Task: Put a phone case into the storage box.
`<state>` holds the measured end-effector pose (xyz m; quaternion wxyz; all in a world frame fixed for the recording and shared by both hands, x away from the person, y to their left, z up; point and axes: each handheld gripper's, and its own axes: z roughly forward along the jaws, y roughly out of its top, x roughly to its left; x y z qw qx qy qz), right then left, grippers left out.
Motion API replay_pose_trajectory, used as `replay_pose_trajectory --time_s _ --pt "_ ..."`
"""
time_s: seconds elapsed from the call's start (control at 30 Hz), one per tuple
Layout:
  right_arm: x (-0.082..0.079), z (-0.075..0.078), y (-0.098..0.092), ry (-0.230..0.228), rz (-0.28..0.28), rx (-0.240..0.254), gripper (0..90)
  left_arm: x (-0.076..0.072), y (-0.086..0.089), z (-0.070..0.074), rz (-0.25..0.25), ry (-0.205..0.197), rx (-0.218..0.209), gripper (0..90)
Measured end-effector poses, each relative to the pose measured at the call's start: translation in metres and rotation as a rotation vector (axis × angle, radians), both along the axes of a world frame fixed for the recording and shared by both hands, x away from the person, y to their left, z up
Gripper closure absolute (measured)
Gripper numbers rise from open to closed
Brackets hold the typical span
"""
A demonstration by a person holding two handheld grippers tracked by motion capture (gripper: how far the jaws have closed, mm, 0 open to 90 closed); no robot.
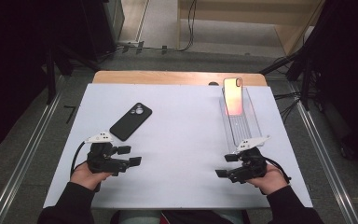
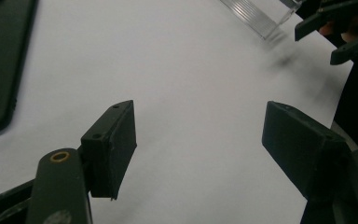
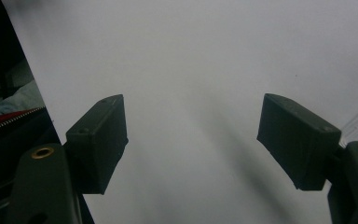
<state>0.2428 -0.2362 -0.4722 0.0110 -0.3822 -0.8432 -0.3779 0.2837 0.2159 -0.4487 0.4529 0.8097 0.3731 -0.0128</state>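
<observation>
Left gripper (image 1: 129,155) wide, empty | black phone (image 1: 130,121) near, beyond | right gripper (image 1: 227,165) wide, empty

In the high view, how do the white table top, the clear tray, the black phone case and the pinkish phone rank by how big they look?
Largest to smallest:
1. white table top
2. clear tray
3. black phone case and pinkish phone: too alike to rank, since the phone stands tilted in the tray.

I can't read any text, brand, number or sign from here. The black phone (image 1: 130,121) lies back up with no logo I can make out, and the pink phone (image 1: 233,96) looks unmarked, though it's too small to be sure.
</observation>
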Motion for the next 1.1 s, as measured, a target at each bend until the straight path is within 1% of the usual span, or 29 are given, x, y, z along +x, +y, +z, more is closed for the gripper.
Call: replay_pose_trajectory --time_s 0.07,0.1,0.17,0.23,0.27,0.37,0.43,0.5,0.53,0.6,0.63,0.7,0.73,0.8,0.9,0.97,1.03,1.1 --pt "-0.001 -0.001 -0.002 0.003 -0.007 -0.001 22.1 0.002 0.001 0.001 0.008 -0.004 -0.01 22.2" --pt "-0.001 -0.001 -0.002 0.0 -0.006 -0.001 22.0 0.004 0.002 0.001 0.013 -0.005 -0.022 20.8" --pt "-0.001 -0.002 -0.003 0.0 -0.004 -0.005 22.1 0.006 0.003 0.002 0.028 0.002 -0.024 16.6" --pt "0.0 -0.003 -0.004 0.004 -0.005 -0.006 22.0 0.01 0.003 0.002 0.038 -0.006 -0.017 14.9" --pt "0.0 -0.003 -0.004 0.007 -0.007 -0.005 22.0 0.012 0.003 0.002 0.045 -0.006 -0.002 14.9" --pt "0.001 -0.004 -0.005 0.007 -0.009 0.001 22.0 0.018 0.005 0.001 0.059 -0.007 0.017 15.0" --pt "0.002 -0.005 -0.006 0.007 -0.009 0.003 22.0 0.023 0.007 0.001 0.069 0.002 0.035 15.4" --pt "0.002 -0.005 -0.007 0.008 -0.011 0.003 21.9 0.027 0.008 0.003 0.081 0.014 0.029 15.5" --pt "0.002 -0.005 -0.007 0.005 -0.007 0.004 21.9 0.03 0.009 0.005 0.093 0.013 0.024 15.6" --pt "0.002 -0.005 -0.008 0.01 -0.011 0.009 21.9 0.034 0.009 0.006 0.095 0.001 0.034 15.6" --pt "0.002 -0.005 -0.008 0.009 -0.012 0.01 21.9 0.037 0.01 0.006 0.093 -0.005 0.046 15.6" --pt "0.002 -0.005 -0.008 0.008 -0.015 0.011 21.9 0.04 0.012 0.004 0.077 -0.003 0.052 15.4" --pt "0.001 -0.005 -0.008 0.005 -0.014 0.013 21.9 0.041 0.013 0.004 0.078 -0.006 0.055 15.1" --pt "0.001 -0.005 -0.009 0.006 -0.012 0.013 21.9 0.044 0.015 0.003 0.08 -0.03 0.067 14.8" --pt "0.001 -0.005 -0.009 0.009 -0.011 0.012 21.9 0.05 0.018 0.005 0.108 -0.025 0.055 11.1" --pt "0.001 -0.005 -0.009 0.008 -0.007 0.022 21.9 0.055 0.019 0.008 0.108 -0.028 0.056 2.2" --pt "0.002 -0.005 -0.009 0.006 -0.005 0.021 21.9 0.059 0.02 0.009 0.106 -0.042 0.057 1.7" --pt "0.002 -0.005 -0.01 0.007 -0.012 0.023 21.9 0.062 0.02 0.009 0.1 -0.044 0.045 1.6"
